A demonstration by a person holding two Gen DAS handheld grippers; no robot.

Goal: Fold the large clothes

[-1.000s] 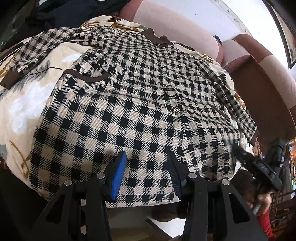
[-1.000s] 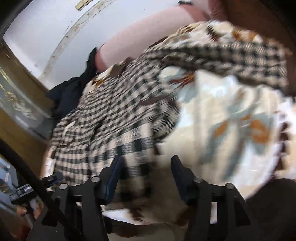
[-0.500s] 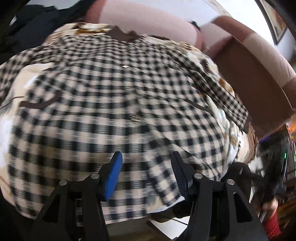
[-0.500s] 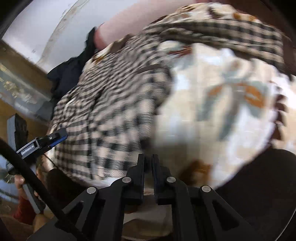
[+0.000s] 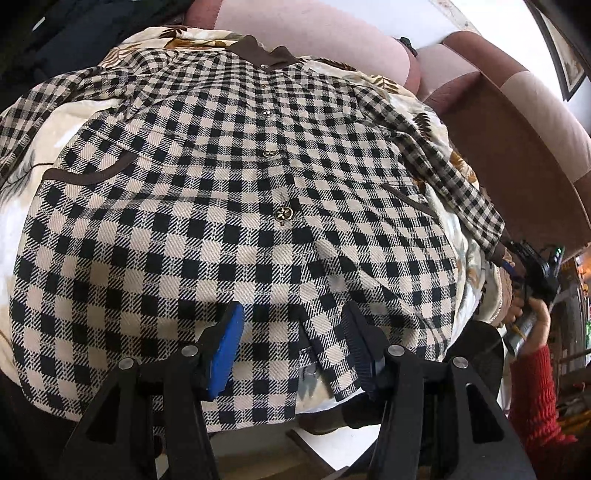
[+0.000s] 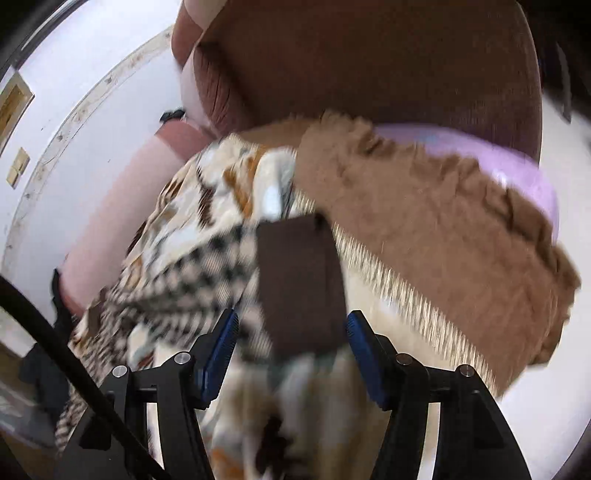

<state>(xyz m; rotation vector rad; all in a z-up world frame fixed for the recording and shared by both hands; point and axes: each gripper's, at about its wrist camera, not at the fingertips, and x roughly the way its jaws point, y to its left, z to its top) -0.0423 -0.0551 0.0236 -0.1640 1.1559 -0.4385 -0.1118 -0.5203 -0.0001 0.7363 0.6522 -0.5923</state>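
A black-and-beige checked shirt (image 5: 236, 192) with a brown collar lies spread, front up and buttoned, on a floral blanket (image 5: 55, 122) over a sofa. My left gripper (image 5: 291, 332) is open, hovering over the shirt's bottom hem. In the blurred right wrist view, my right gripper (image 6: 291, 332) is open, its fingers on either side of the brown cuff (image 6: 299, 280) of the right sleeve (image 6: 207, 266); I cannot tell if they touch it. The right gripper also shows in the left wrist view (image 5: 532, 258) at the sleeve end.
The brown and pink sofa back (image 5: 332, 40) and armrest (image 5: 517, 140) border the blanket. A brown fuzzy throw (image 6: 443, 221) and a lilac cushion (image 6: 517, 166) lie by the sleeve end. Dark clothing (image 5: 55, 33) sits at the far left.
My right gripper shut briefly near the hem corner, then swung to the right sleeve's cuff and opened. My left gripper stayed open and shifted slightly over the hem.
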